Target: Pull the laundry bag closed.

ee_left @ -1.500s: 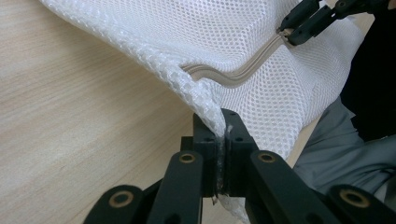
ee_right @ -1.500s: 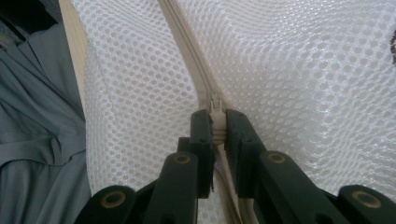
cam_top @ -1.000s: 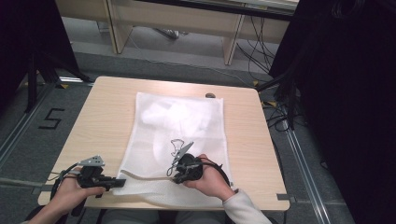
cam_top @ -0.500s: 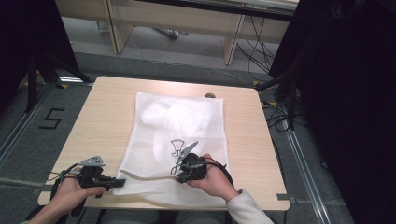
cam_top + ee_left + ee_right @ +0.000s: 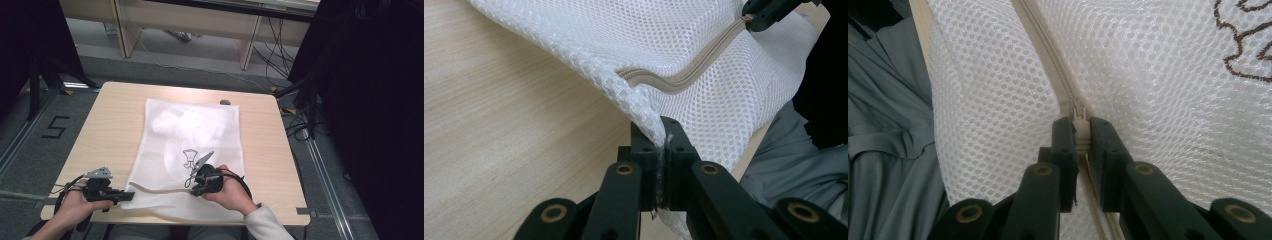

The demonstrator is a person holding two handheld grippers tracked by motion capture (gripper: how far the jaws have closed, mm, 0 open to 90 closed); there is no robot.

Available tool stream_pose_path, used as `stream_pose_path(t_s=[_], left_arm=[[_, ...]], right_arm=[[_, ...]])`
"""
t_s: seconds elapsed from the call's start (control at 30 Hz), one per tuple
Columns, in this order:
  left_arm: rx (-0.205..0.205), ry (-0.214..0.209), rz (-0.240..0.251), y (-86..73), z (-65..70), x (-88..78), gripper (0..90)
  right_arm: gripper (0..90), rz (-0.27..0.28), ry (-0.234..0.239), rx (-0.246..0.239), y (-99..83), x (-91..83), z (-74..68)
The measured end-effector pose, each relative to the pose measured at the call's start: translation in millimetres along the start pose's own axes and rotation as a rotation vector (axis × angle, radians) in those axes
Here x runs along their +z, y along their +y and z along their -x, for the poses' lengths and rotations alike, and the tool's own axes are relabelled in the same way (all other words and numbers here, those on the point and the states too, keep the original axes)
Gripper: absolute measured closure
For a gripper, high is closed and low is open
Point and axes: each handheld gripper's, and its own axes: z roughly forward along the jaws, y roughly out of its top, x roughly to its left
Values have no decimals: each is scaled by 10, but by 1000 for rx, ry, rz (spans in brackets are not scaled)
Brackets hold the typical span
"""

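A white mesh bag lies flat on the wooden table, with a beige zipper along its near edge. My left gripper is at the bag's near left corner and is shut on the mesh there, lifting it slightly off the table; its jaws pinch the corner. My right gripper is further right on the same edge. Its jaws are shut on the zipper pull, with the zipper running away ahead of my right gripper.
A brown line drawing is printed on the bag's middle. A small dark object sits at the table's far edge. Bare wood flanks the bag on both sides. Cables and black stands crowd the floor to the right.
My right gripper has edged slightly to the right along the bag's near edge, still on the zipper pull. The left gripper has kept still on the corner.
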Motion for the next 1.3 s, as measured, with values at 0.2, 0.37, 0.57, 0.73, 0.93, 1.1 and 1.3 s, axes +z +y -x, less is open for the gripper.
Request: stream_pose_path(t_s=[0.2, 0.37, 0.57, 0.73, 0.93, 1.1, 1.3], left_arm=[[-8, -2, 6, 0, 5, 3, 857], [-2, -3, 3, 0, 2, -2, 857], [-8, -6, 6, 0, 7, 4, 857], [-5, -7, 4, -1, 4, 1, 856], [-12, -7, 8, -1, 7, 4, 856], [-3, -10, 6, 1, 4, 4, 857], [-4, -7, 5, -1, 6, 1, 857]], right_arm=[[822, 4, 9, -2, -5, -17, 6], [822, -3, 5, -2, -10, -23, 4], [822, -6, 9, -2, -42, -40, 30], [822, -8, 6, 9, -51, -46, 30], [822, -9, 4, 11, -78, -60, 49], [823, -7, 14, 8, -86, -81, 56], [822, -7, 8, 23, -109, -106, 77]])
